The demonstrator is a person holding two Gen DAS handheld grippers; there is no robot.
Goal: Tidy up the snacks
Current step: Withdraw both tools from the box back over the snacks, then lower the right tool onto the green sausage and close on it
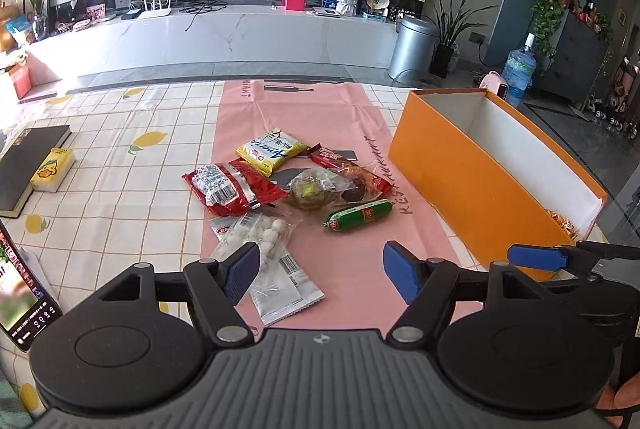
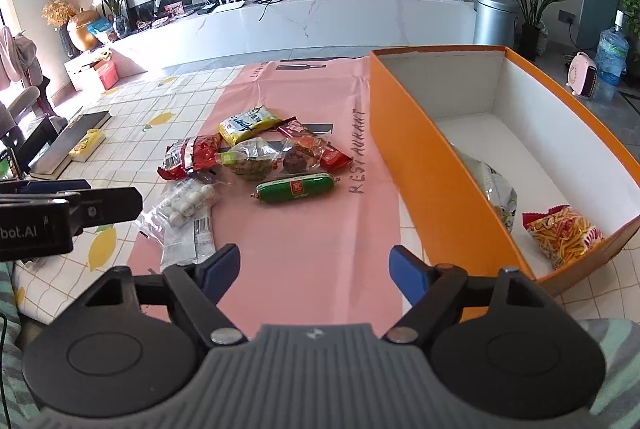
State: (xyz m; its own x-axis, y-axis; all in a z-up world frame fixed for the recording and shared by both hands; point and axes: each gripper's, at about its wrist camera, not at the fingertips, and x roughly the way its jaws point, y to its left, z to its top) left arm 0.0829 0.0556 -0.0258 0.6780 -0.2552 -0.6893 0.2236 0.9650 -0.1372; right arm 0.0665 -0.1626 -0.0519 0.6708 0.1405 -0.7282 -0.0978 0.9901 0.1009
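Note:
Several snack packs lie in a heap on a pink mat [image 1: 304, 117] [image 2: 308, 229]: a yellow pack [image 1: 272, 149] [image 2: 246, 123], a red pack [image 1: 232, 185] [image 2: 188, 157], a green sausage [image 1: 360, 215] [image 2: 296, 189], a clear bag of white balls [image 1: 260, 237] [image 2: 186, 205]. An orange box [image 1: 472, 173] [image 2: 404, 149] stands to the right; it holds a silver bag [image 2: 498, 195] and a red-yellow pack of sticks [image 2: 564, 235]. My left gripper [image 1: 320, 271] is open, just short of the clear bag. My right gripper [image 2: 316, 269] is open over bare mat, nothing between its fingers.
A black book [image 1: 24, 165] [image 2: 72, 141] with a yellow box [image 1: 52, 169] [image 2: 86, 145] beside it lies on the checked tablecloth at the left. A phone screen [image 1: 20, 293] sits at the near left edge. Beyond the table stand a white TV bench and a bin [image 1: 412, 45].

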